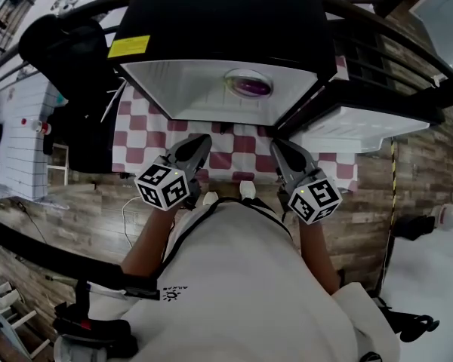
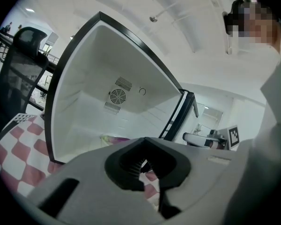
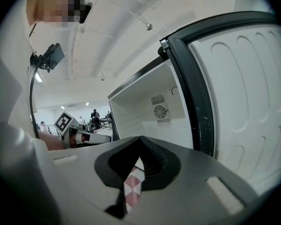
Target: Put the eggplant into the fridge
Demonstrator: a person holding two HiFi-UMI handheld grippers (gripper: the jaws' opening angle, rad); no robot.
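Observation:
A small black fridge (image 1: 211, 21) stands open on the checkered cloth, its white inside facing me. The purple eggplant (image 1: 249, 86) lies in a clear dish on the fridge's floor; in the left gripper view only its edge (image 2: 113, 138) peeks over the gripper body. The fridge door (image 1: 366, 123) is swung out to the right, and fills the right side of the right gripper view (image 3: 243, 102). My left gripper (image 1: 199, 145) and right gripper (image 1: 279, 149) hover side by side just outside the opening. Both are shut and hold nothing, the left gripper (image 2: 147, 165) and right gripper (image 3: 135, 168) alike.
A red-and-white checkered cloth (image 1: 147, 123) lies under the fridge. A black office chair (image 1: 57, 44) stands at the left, next to a white cabinet (image 1: 15, 138). Wood-look floor (image 1: 83, 202) lies below. A black railing (image 1: 408, 47) runs behind the door.

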